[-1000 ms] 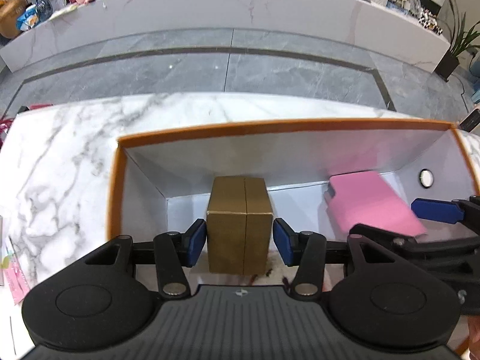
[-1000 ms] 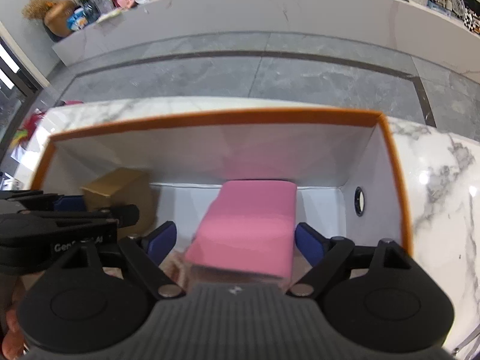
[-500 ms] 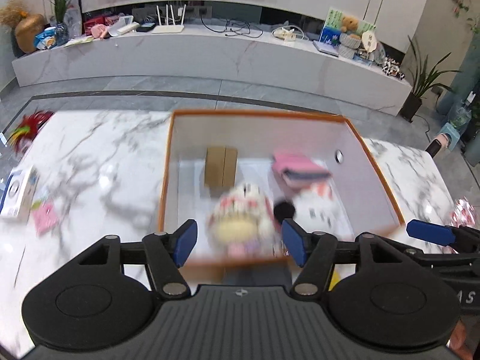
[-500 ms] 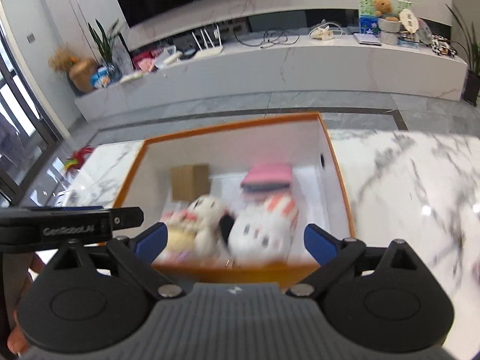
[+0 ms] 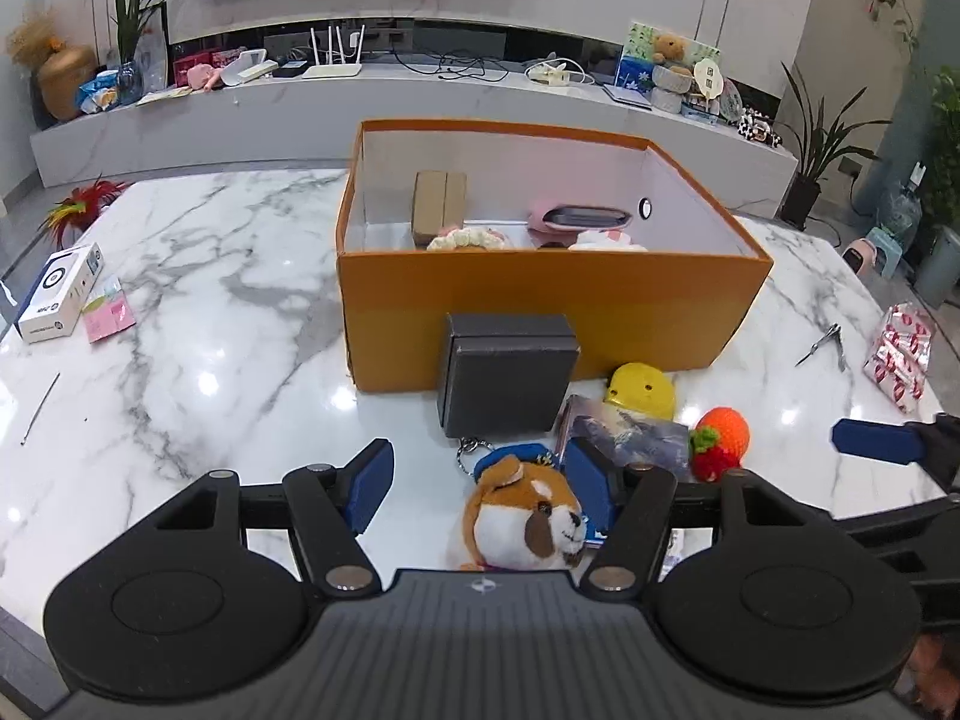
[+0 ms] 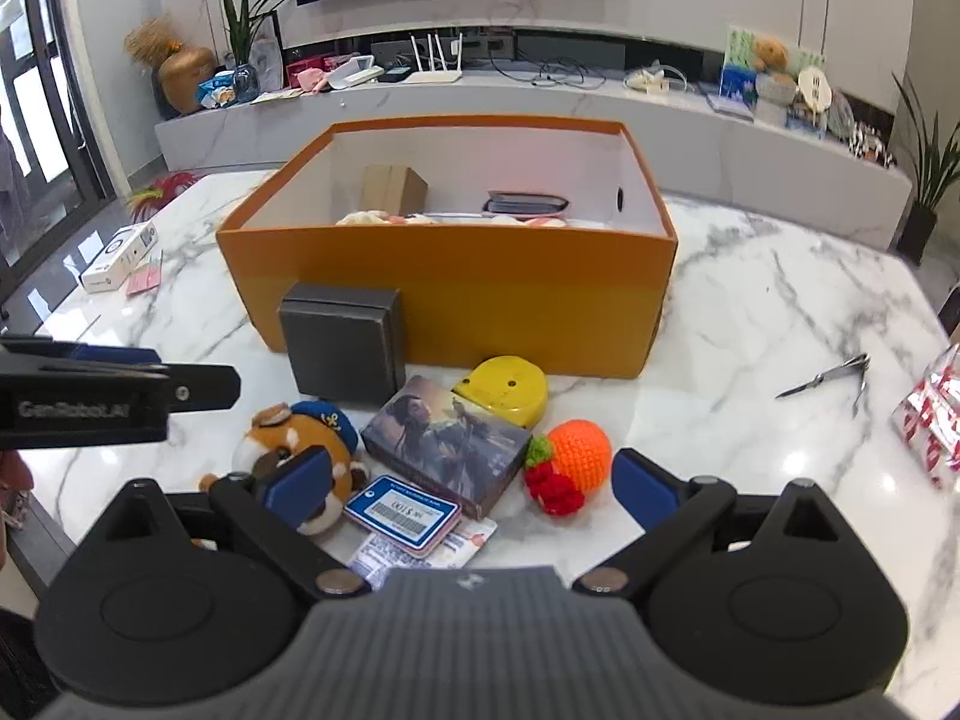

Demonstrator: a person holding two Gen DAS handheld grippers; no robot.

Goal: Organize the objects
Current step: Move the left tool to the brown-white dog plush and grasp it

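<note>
An orange box stands on the marble table and holds a brown carton, a pink case and plush toys. In front of it lie a dark grey box, a yellow piece, a picture box, a knitted orange fruit, a blue card and a plush dog. My left gripper is open and empty over the dog. My right gripper is open and empty over the picture box and card.
A white carton and pink notes lie at the table's left edge. Nail clippers and a red-patterned packet lie at the right. A low cabinet with clutter runs behind the table.
Both grippers have pulled back and up out of the orange box, leaving the brown carton and the pink case inside. They now hover open over the loose items in front of it.
</note>
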